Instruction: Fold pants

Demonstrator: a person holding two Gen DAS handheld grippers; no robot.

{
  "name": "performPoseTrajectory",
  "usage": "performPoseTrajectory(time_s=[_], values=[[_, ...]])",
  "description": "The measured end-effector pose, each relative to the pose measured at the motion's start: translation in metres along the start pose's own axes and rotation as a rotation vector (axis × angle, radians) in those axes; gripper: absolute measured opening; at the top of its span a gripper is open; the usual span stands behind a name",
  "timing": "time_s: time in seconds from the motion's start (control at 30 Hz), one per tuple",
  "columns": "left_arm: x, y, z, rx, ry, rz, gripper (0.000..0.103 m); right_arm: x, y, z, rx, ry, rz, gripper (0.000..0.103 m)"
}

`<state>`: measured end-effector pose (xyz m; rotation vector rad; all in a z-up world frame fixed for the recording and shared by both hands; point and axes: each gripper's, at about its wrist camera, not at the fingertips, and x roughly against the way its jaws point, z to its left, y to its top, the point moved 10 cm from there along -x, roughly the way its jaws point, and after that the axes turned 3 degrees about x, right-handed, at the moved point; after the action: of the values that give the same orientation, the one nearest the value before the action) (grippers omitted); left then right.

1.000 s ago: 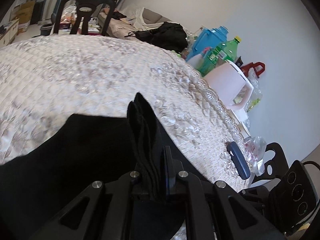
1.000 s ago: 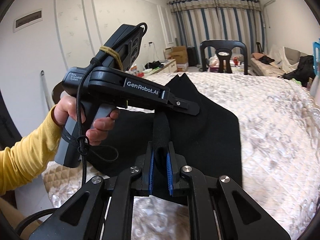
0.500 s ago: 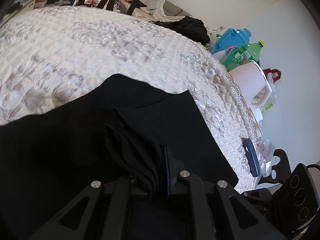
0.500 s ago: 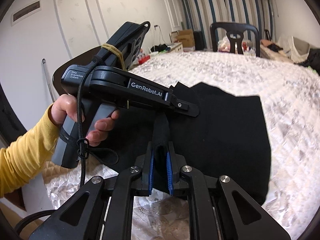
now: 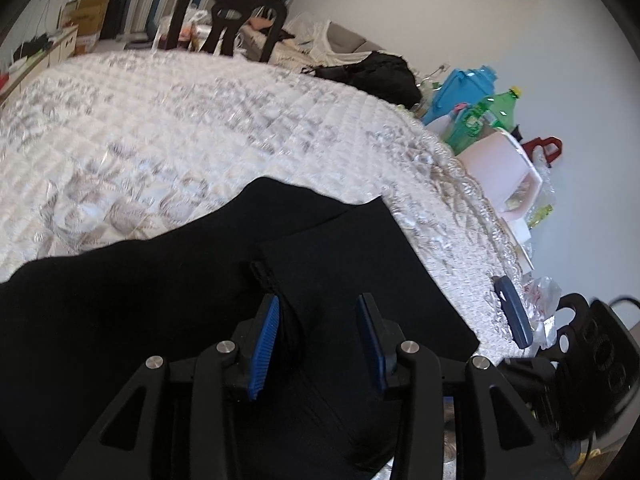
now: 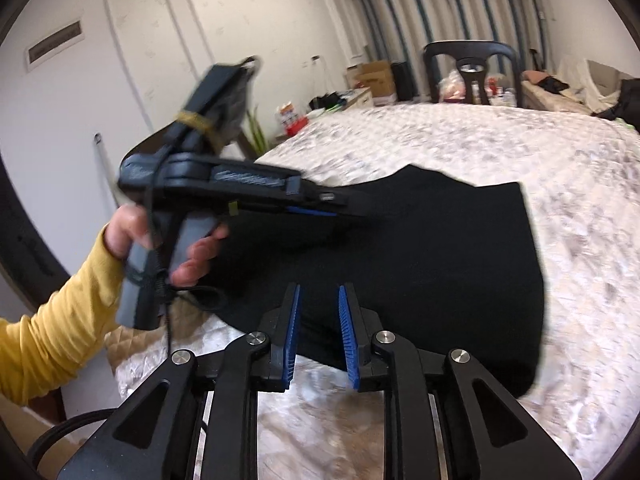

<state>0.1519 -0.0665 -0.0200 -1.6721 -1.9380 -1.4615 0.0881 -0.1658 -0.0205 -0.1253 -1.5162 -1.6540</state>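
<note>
Quilted bed (image 5: 168, 132) bearing black pants (image 6: 440, 256), folded flat at its near edge. Pink bin (image 5: 500, 172) beside the bed, contents apparently packaging, indistinct. Left gripper (image 5: 318, 340) and right gripper (image 6: 318, 332), jaws spread, holding nothing, over the pants.

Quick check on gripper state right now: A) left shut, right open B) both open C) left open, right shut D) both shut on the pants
B: the left gripper and the right gripper both show a clear gap between their blue pads, with the black pants lying flat on the bed cover, not pinched.
</note>
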Motion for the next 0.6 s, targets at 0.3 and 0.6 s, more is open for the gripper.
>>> performPoseTrajectory(time_s=[0.3,0.6], values=[[-0.022,-0.025,-0.014,-0.055,0.008,0.075,0.043,-0.009,-0.025,-0.038,-0.097,-0.100,0.107,0.020],[-0.015,-0.031,-0.001,-0.080,0.112,0.047,0.051,0.006,-0.027,-0.043,-0.051,-0.146,0.078,0.022]])
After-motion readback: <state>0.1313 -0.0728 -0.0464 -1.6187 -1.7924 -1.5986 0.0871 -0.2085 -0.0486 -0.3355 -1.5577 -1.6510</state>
